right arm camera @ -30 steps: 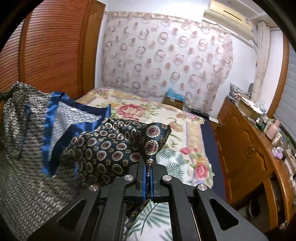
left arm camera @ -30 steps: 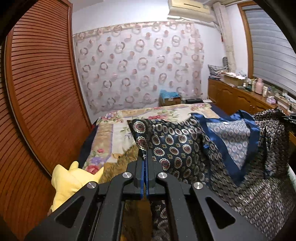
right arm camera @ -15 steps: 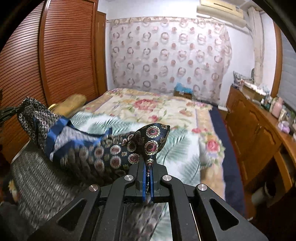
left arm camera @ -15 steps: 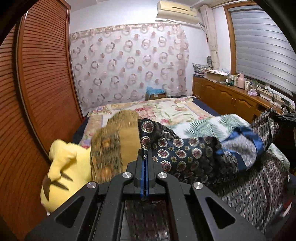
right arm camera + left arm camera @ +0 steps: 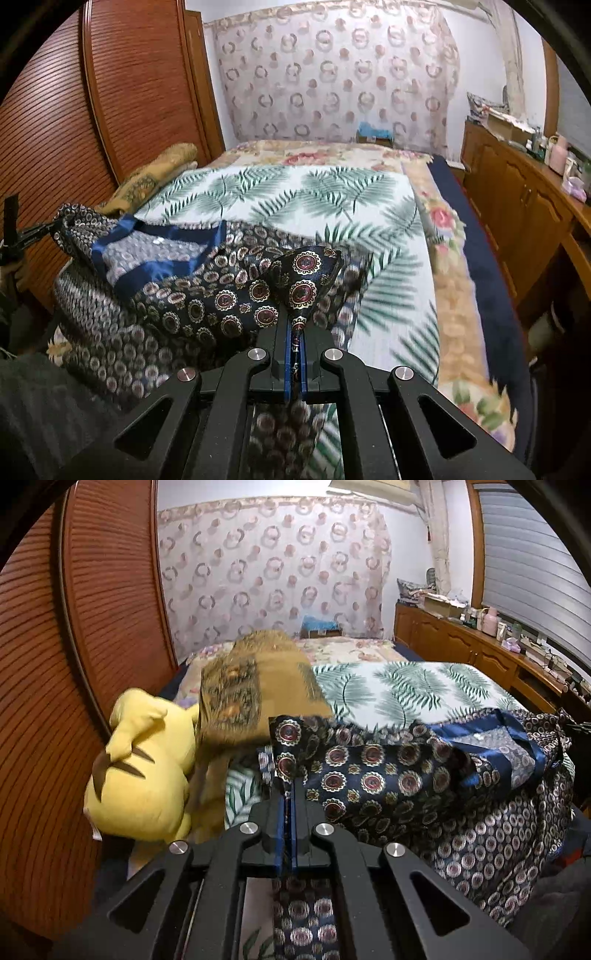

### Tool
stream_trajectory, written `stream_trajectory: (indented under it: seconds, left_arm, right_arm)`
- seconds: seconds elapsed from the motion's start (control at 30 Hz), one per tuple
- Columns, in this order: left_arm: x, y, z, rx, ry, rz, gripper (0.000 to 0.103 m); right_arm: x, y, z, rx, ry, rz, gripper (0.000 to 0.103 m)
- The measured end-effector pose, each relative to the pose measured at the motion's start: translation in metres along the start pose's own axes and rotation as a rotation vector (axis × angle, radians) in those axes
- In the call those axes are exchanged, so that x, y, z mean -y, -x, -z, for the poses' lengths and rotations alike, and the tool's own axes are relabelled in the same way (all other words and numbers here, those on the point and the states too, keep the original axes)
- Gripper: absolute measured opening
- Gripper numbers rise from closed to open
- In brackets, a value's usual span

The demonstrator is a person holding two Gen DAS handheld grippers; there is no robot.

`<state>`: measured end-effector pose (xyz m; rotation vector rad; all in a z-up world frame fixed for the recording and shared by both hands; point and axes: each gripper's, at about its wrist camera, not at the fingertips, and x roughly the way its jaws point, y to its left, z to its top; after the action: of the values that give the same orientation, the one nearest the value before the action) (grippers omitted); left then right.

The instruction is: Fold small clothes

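One garment in play: a dark navy patterned garment [image 5: 373, 779] with round medallion print, a bright blue satin trim [image 5: 517, 731] and a paler lining showing inside. It hangs stretched between the two grippers over the near end of the bed [image 5: 454, 280], its lower part draping down toward the front edge of the mattress.

Left gripper [image 5: 287, 797] is clamped tight, the cloth pinched between its blue pads, with a corner of fabric poking up at 12 o'clock from the jaws and the rest running off toward 3 o'clock. Right gripper [image 5: 295, 332] is likewise fully closed on a corner of the same garment, the fabric fanning up from its tips and spreading away toward 9 o'clock (in that view the left gripper shows small at the far left edge, holding the other end).

Under the garment lies one white sheet with green fern leaves [image 5: 295, 195], spread over a floral bedspread [image 5: 450, 314]. At 10 o'clock from the left gripper sits one yellow plush toy [image 5: 144, 771], touching one folded mustard-brown blanket [image 5: 255, 686] at 11 o'clock.

Further out: a louvred wooden wardrobe [image 5: 110, 627] on the left, one ring-patterned curtain [image 5: 273, 572] at 12 o'clock, and a wooden sideboard [image 5: 480, 653] crowded with small items at 2 o'clock.
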<state>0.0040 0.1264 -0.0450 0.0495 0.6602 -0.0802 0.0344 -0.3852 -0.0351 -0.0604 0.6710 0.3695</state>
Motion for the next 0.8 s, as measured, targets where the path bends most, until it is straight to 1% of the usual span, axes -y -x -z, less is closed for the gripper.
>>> stream_trajectory:
  seconds: [0.03, 0.07, 0.1, 0.13, 0.17, 0.23, 0.27, 0.33, 0.4, 0.43, 0.47, 0.5, 0.57, 0.63, 0.77, 0.8]
  left_arm:
    - [-0.001, -0.002, 0.003, -0.01, 0.005, 0.006, 0.002]
    - [-0.003, -0.004, 0.006, -0.021, 0.011, -0.003, 0.006]
    - [-0.004, -0.005, 0.008, -0.026, 0.013, -0.012, 0.014]
    - [-0.006, -0.006, 0.009, -0.027, 0.016, -0.017, 0.017]
    - [-0.009, -0.006, 0.009, -0.027, 0.024, -0.018, 0.023]
    - [-0.013, -0.005, 0.009, -0.023, 0.037, -0.017, 0.033]
    - [-0.015, -0.003, 0.007, -0.019, 0.043, -0.019, 0.041]
    - [-0.02, -0.002, 0.003, -0.011, 0.05, -0.023, 0.047]
    - [-0.023, -0.003, -0.002, -0.008, 0.049, -0.025, 0.064]
    - [-0.024, -0.003, -0.005, -0.004, 0.046, -0.027, 0.067]
    - [-0.026, -0.006, -0.009, 0.001, 0.042, -0.028, 0.07]
    - [-0.026, -0.007, -0.011, -0.001, 0.04, -0.032, 0.071]
    - [-0.028, -0.015, -0.017, -0.004, 0.032, -0.039, 0.071]
    - [-0.029, -0.023, -0.022, -0.015, 0.025, -0.046, 0.072]
    - [-0.033, -0.049, -0.028, -0.053, 0.02, -0.044, 0.072]
    - [-0.034, -0.055, -0.029, -0.062, 0.02, -0.042, 0.072]
  right_arm:
    - [0.001, 0.0, 0.002, -0.01, 0.0, 0.004, 0.003]
    - [0.0, 0.002, 0.004, -0.019, 0.0, 0.008, 0.003]
    - [-0.004, 0.003, 0.003, -0.026, 0.002, 0.013, 0.003]
    - [-0.005, 0.002, 0.001, -0.029, 0.004, 0.019, 0.005]
    - [-0.009, -0.001, -0.002, -0.033, 0.006, 0.021, 0.008]
    - [-0.014, -0.002, -0.009, -0.037, 0.017, 0.023, 0.008]
    - [-0.016, 0.0, -0.01, -0.035, 0.028, 0.022, 0.008]
    - [-0.022, 0.003, -0.015, -0.023, 0.051, 0.033, 0.011]
    - [-0.029, 0.011, -0.01, -0.006, 0.067, 0.04, 0.019]
    - [-0.029, 0.014, -0.015, 0.004, 0.074, 0.043, 0.021]
    - [-0.029, 0.015, -0.018, 0.012, 0.077, 0.048, 0.029]
    - [-0.029, 0.015, -0.021, 0.016, 0.08, 0.052, 0.037]
    - [-0.027, 0.016, -0.03, 0.029, 0.079, 0.064, 0.044]
    - [-0.027, 0.014, -0.035, 0.037, 0.081, 0.06, 0.046]
    - [-0.024, 0.002, -0.043, 0.034, 0.094, 0.073, 0.056]
    - [-0.024, -0.005, -0.043, 0.027, 0.096, 0.07, 0.056]
